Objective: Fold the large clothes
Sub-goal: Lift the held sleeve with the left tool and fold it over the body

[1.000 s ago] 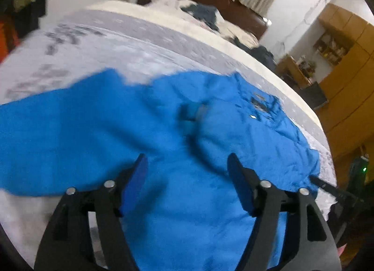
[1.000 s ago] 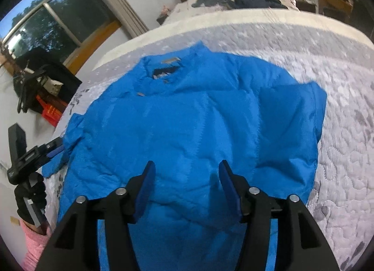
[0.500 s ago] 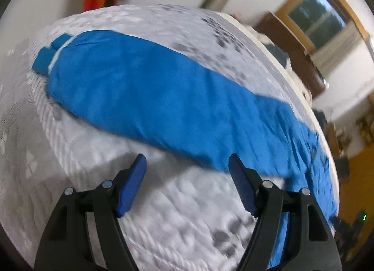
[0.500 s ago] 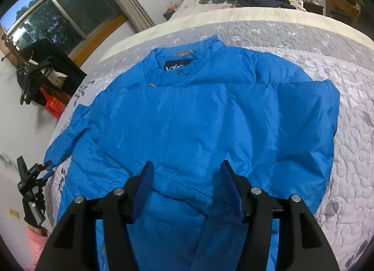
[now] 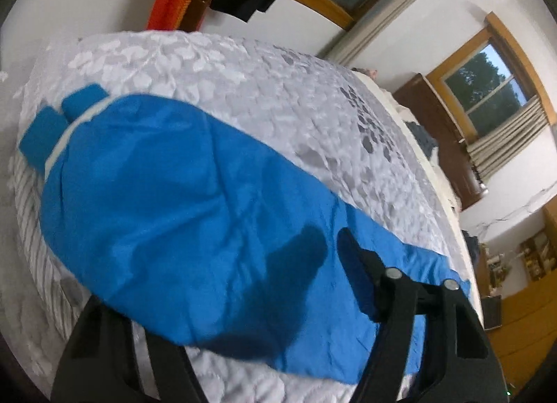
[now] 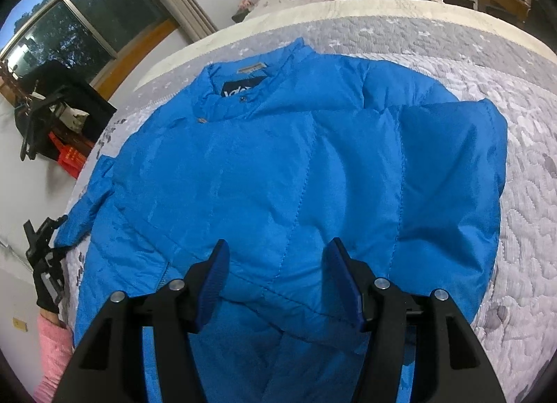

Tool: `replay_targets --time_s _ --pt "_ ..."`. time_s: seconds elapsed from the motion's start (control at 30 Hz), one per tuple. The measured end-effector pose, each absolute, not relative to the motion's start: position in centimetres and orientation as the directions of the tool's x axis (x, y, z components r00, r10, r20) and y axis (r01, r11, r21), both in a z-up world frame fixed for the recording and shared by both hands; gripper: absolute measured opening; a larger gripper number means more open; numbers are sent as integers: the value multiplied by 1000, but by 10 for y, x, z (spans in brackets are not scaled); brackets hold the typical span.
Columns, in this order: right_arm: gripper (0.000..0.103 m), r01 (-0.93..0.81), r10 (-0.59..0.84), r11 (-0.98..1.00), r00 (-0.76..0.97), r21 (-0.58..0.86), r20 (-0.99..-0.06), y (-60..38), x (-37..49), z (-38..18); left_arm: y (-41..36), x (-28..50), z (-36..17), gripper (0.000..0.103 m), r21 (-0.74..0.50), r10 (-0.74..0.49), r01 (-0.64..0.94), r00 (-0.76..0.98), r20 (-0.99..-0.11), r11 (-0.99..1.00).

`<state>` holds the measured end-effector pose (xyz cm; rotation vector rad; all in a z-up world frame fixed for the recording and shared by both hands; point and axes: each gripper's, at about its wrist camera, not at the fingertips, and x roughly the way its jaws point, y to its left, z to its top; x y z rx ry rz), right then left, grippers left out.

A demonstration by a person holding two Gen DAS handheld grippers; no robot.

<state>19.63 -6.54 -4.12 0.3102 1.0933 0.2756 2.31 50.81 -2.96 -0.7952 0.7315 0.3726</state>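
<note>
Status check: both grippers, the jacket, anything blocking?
Right hand-held gripper open, hovering over blue jacket. Left hand-held gripper at the outstretched sleeve, fingers hidden by fabric. Other sleeve folded in. Nothing blocking.

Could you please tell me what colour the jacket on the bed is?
Bright blue jacket; the right wrist view shows it best.

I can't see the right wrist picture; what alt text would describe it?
A bright blue padded jacket lies flat, collar away from the camera, on a grey patterned quilted bedspread. The open right gripper, black with blue pads, hovers over its lower part; the left gripper is at the left sleeve end.
</note>
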Motion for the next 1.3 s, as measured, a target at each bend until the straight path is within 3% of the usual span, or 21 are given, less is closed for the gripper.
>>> replay_targets --time_s 0.17,0.37,0.63,0.83,1.3 --pt "60 -65 379 918 430 390 -820 -68 197 -41 516 27 -25 24 -483 63 -580 680 -731 655" --pt "60 -61 377 919 432 390 -820 -69 195 -36 503 18 1 8 -484 98 -539 732 -675 689" --pt "60 -39 360 921 459 387 -812 -79 191 -25 435 22 70 7 -451 62 -365 828 -558 815" --pt "60 -32 360 919 476 393 -802 -87 188 -18 346 48 108 7 -396 -43 -190 860 -509 898" --pt "60 13 290 938 513 345 -808 -105 184 -8 159 87 115 7 -347 -329 165 805 -494 923"
